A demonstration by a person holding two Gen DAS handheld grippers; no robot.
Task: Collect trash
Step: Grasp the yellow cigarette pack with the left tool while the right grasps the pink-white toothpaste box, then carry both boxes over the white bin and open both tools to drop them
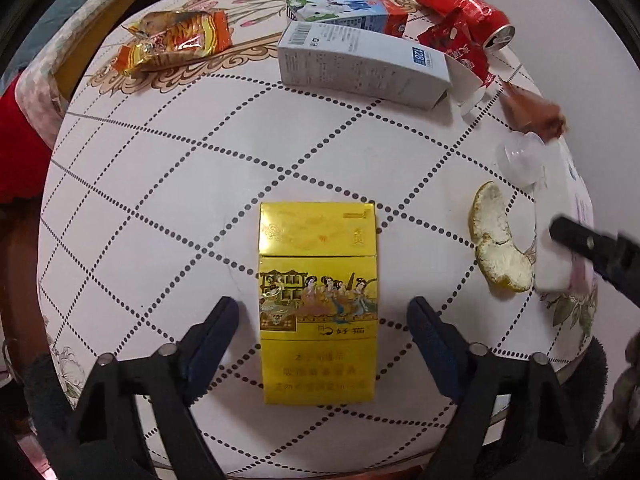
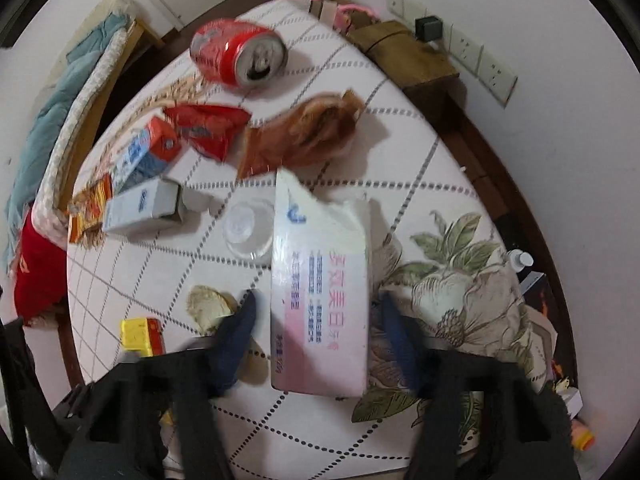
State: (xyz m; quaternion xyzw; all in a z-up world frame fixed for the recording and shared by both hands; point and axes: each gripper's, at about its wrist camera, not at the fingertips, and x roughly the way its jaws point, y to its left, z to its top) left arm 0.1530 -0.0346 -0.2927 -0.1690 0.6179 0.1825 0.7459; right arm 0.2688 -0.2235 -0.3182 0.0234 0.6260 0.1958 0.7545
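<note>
A yellow cigarette pack (image 1: 318, 300) lies flat on the white table (image 1: 160, 184). My left gripper (image 1: 322, 308) is open, one finger on each side of the pack, apart from it. My right gripper (image 2: 316, 308) is open around a pink and white toothpaste box (image 2: 320, 280), fingers not touching it. It also shows at the right of the left wrist view (image 1: 560, 216). An orange peel (image 1: 498, 240) lies between the two boxes. The cigarette pack shows small in the right wrist view (image 2: 142, 336).
At the far side lie a red can (image 1: 460, 0), a red wrapper (image 1: 460, 46), a grey-white carton (image 1: 360, 64), a milk carton (image 1: 344, 10), an orange snack wrapper (image 1: 176, 40), a brown wrapper (image 1: 532, 108) and a clear plastic cup (image 1: 520, 156). Wooden furniture (image 2: 404, 52) stands behind.
</note>
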